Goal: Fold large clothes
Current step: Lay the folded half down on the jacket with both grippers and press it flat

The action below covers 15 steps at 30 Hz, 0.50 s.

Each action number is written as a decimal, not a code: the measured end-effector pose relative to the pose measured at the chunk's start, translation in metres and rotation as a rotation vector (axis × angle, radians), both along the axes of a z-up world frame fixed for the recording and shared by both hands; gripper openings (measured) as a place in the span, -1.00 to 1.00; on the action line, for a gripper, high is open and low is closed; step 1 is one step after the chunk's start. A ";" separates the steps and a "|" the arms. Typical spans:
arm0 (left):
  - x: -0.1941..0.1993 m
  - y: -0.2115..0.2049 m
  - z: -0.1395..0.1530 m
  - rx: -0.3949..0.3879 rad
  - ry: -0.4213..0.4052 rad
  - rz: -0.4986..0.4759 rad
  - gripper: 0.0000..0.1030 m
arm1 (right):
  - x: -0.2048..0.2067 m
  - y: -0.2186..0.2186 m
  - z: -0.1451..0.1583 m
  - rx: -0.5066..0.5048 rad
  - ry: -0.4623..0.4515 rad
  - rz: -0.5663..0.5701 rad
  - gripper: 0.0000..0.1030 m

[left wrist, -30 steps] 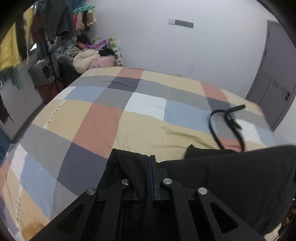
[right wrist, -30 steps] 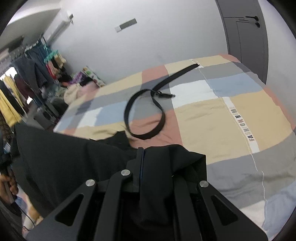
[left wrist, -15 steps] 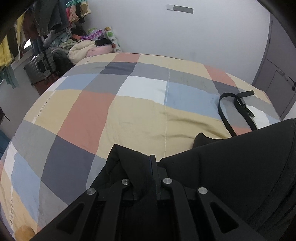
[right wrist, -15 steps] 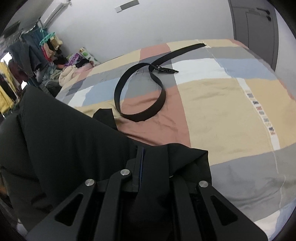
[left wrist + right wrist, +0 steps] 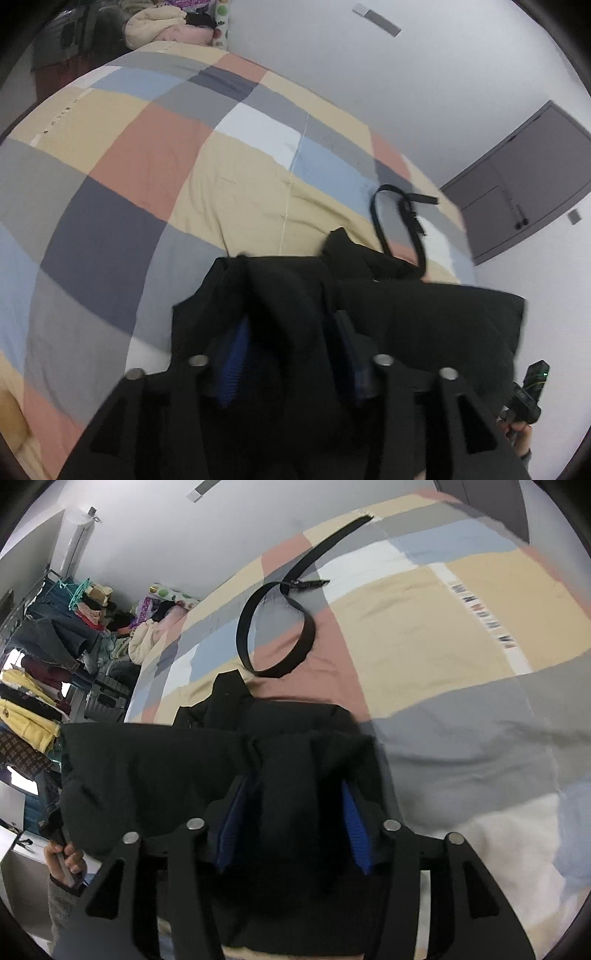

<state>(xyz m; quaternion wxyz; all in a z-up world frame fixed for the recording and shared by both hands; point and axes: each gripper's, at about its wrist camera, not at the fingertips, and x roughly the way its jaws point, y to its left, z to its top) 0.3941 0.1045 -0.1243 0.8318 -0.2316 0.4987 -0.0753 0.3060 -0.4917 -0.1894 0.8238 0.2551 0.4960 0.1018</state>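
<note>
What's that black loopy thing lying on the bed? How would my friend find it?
Look at the big bed with the checked cover. Just past the black garment, lying flat on the pink and grey squares, is a belt. It is thin, curled into a loop with a long straight tail, unlike the bulky, crumpled garment.

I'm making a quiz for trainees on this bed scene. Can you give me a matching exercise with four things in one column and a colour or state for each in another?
Things:
1. belt
2. garment
3. finger pads
4. jacket on the rack

Colour or state:
A. yellow, hanging at the side of the room
B. black, lying looped on the checked bedcover
C. blue, spread apart with cloth between them
D. black, bunched at the near edge of the bed

Pairs: 1-B, 2-D, 3-C, 4-A
</note>
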 end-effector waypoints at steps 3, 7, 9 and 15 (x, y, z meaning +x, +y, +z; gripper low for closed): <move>-0.029 0.006 0.019 0.048 -0.042 0.009 0.13 | -0.021 -0.003 0.018 -0.078 -0.026 -0.011 0.03; -0.062 -0.001 0.042 0.103 -0.129 0.011 0.21 | -0.045 0.005 0.048 -0.218 -0.111 -0.059 0.06; -0.075 -0.012 0.050 0.130 -0.170 -0.001 0.30 | -0.056 0.024 0.062 -0.276 -0.174 -0.068 0.08; -0.114 -0.062 0.062 0.263 -0.321 -0.076 0.63 | -0.080 0.101 0.080 -0.280 -0.380 -0.079 0.30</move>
